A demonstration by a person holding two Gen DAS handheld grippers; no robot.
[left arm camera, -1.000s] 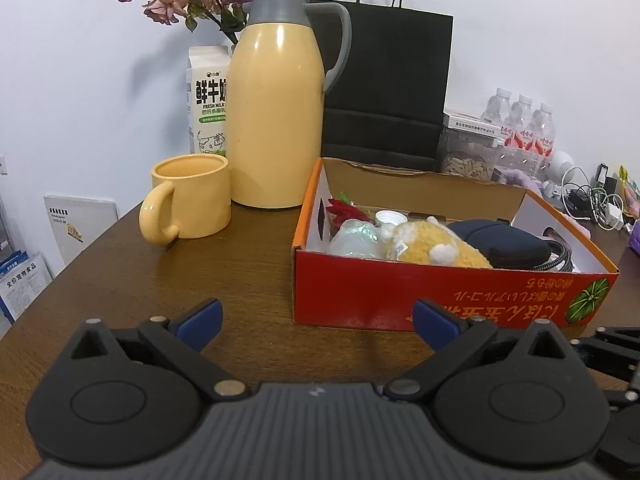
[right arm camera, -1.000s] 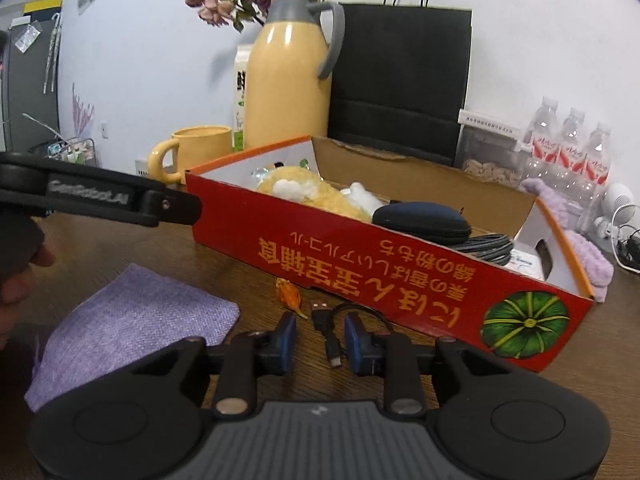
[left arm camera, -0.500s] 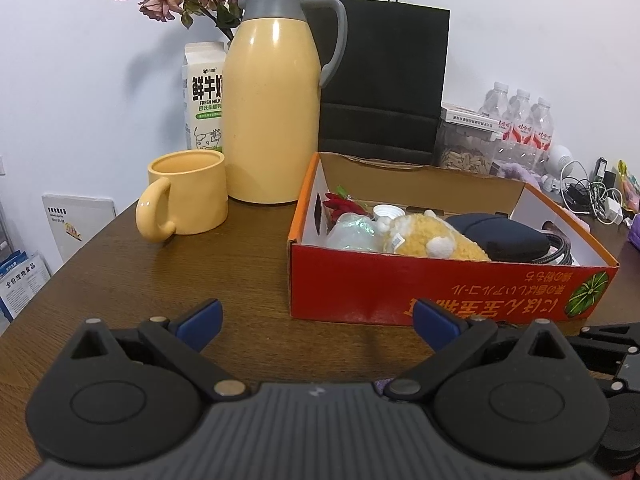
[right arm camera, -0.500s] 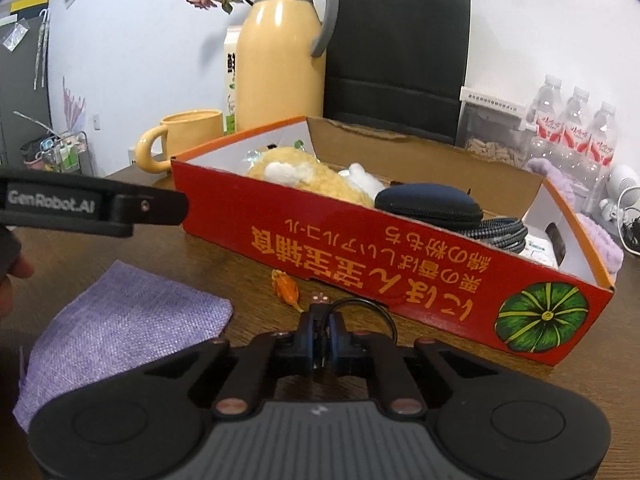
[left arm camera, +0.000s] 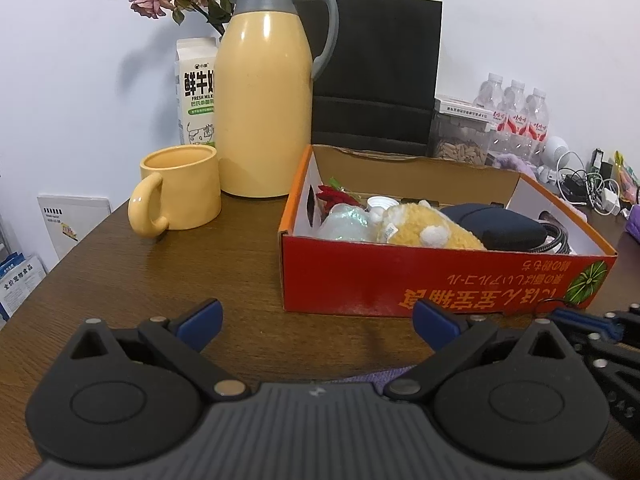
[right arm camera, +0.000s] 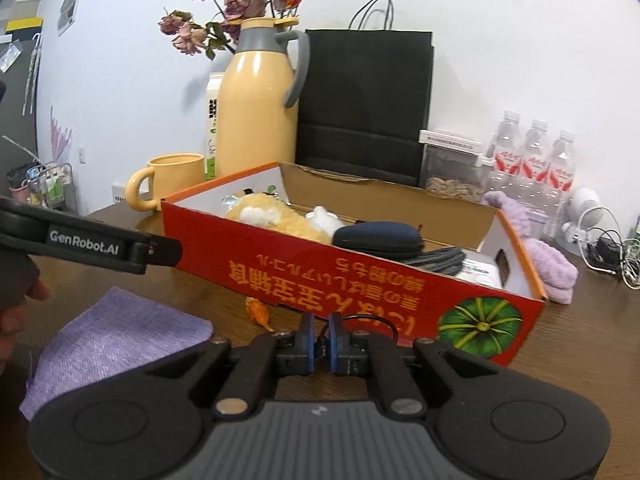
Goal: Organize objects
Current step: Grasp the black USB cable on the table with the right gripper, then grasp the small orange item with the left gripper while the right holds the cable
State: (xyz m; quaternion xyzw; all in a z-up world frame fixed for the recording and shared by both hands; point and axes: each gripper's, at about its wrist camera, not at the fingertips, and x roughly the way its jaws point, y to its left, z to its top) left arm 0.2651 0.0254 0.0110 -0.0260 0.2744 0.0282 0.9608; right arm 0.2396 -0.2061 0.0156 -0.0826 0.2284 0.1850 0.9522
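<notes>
A red cardboard box (left arm camera: 400, 280) stands on the brown table, holding a yellow plush toy (left arm camera: 424, 228), a dark blue case (left arm camera: 500, 224), a coiled cord and other small things. My right gripper (right arm camera: 320, 338) is just in front of the box's red wall (right arm camera: 320, 276), shut on a thin black USB cable (right arm camera: 380, 321) whose loop sticks out to the right of the pads. My left gripper (left arm camera: 318, 316) hovers over the table left of the box, open with nothing between its fingers. Its arm (right arm camera: 120, 248) shows at the left of the right wrist view.
A purple cloth (right arm camera: 116, 340) and a small orange scrap (right arm camera: 259, 312) lie before the box. Behind stand a yellow mug (left arm camera: 180, 188), yellow thermos jug (left arm camera: 266, 92), milk carton (left arm camera: 196, 92), black paper bag (left arm camera: 376, 72), water bottles (right arm camera: 532, 160), and tangled chargers (left arm camera: 588, 188).
My right gripper's jaws closed onto the black USB cable and it has tipped up slightly with the cable pinched. The left gripper stayed where it was.
</notes>
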